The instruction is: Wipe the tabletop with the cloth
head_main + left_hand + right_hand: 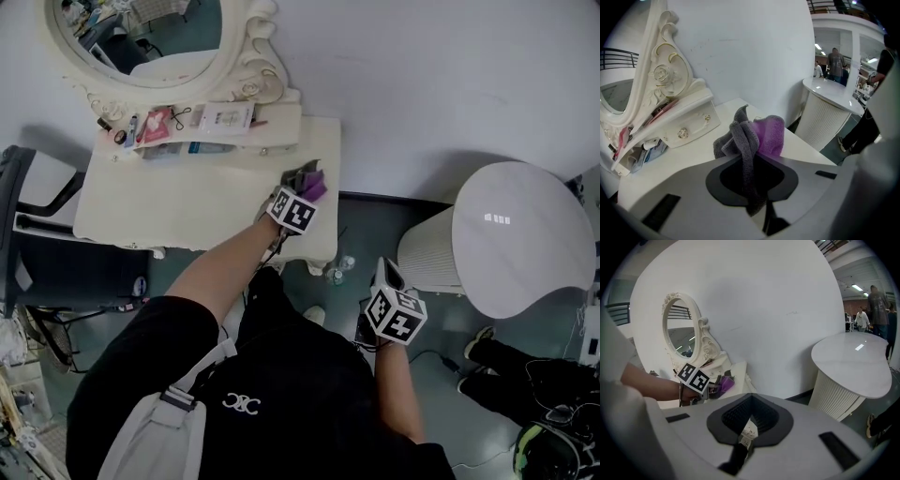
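Left gripper clamped on bunched cloth, mid-frame, at tabletop right edge | right gripper closed, empty, lower right | press cloth flat, sweep leftward.

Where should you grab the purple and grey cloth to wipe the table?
Pinch the cloth at its bunched grey middle, coming from the front of the table, as the left tool does. That twist is thick enough to clamp, leaving the purple end free for wiping.

cloth: grey-and-purple, bunched, clamped in left tool | at right end of cream tabletop
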A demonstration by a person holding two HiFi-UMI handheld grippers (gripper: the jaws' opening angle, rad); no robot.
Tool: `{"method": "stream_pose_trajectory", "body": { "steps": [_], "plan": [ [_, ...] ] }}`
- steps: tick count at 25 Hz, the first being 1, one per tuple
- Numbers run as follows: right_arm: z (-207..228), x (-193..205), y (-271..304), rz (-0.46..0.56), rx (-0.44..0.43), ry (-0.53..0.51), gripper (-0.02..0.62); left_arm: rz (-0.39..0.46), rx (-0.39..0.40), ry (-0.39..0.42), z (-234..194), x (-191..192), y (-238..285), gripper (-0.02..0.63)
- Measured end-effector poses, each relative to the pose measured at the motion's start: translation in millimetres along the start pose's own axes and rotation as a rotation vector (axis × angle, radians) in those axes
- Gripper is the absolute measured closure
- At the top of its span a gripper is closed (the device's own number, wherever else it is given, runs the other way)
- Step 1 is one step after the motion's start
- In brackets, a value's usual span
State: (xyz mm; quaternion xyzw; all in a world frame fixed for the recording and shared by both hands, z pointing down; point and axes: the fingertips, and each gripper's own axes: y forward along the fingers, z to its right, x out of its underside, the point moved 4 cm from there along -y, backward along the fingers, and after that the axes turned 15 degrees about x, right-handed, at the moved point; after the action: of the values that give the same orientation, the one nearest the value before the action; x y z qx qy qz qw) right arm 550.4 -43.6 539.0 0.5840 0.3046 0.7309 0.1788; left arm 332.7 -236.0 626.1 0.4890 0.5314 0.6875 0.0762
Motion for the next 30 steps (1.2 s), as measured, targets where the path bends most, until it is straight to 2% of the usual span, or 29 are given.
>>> {"method": "stream_pose_trajectory", "body": {
  "steps": [8, 12, 15, 19, 26, 30],
  "plan": [
    [-27.4, -5.5, 13.6, -0.018, -0.068, 0.009, 0.592, 0.019, 0.034, -0.034, 37.0, 45.7, -27.1, 0.555],
    [-47.0, -16.9, 21.7, 0.0, -0.101, 0.001, 0.592, 0.014, 0.043, -0.046, 44.7, 55.6, -35.2, 0.555],
    [-54.9, -17.0, 26.8, 0.003, -0.103, 0.002, 0.592, 0.019, 0.088, -0.03, 54.2, 60.1, -34.6, 0.554],
    [-59.7, -21.6, 26.7, 0.01, -0.082, 0.016, 0.592, 0.016, 0.156, 0.032, 53.7, 49.6, -26.3, 0.554],
    [-47.3, -19.5, 11.5, 0.017, -0.007, 0.01, 0.592, 0.043, 0.119, 0.032, 18.9, 8.1, 1.3, 0.554],
    [-36.7, -12.9, 4.6, 0.016, 0.039, 0.018, 0.592, 0.052, 0.095, -0.007, -7.9, -6.6, 8.6, 0.554]
  ]
}}
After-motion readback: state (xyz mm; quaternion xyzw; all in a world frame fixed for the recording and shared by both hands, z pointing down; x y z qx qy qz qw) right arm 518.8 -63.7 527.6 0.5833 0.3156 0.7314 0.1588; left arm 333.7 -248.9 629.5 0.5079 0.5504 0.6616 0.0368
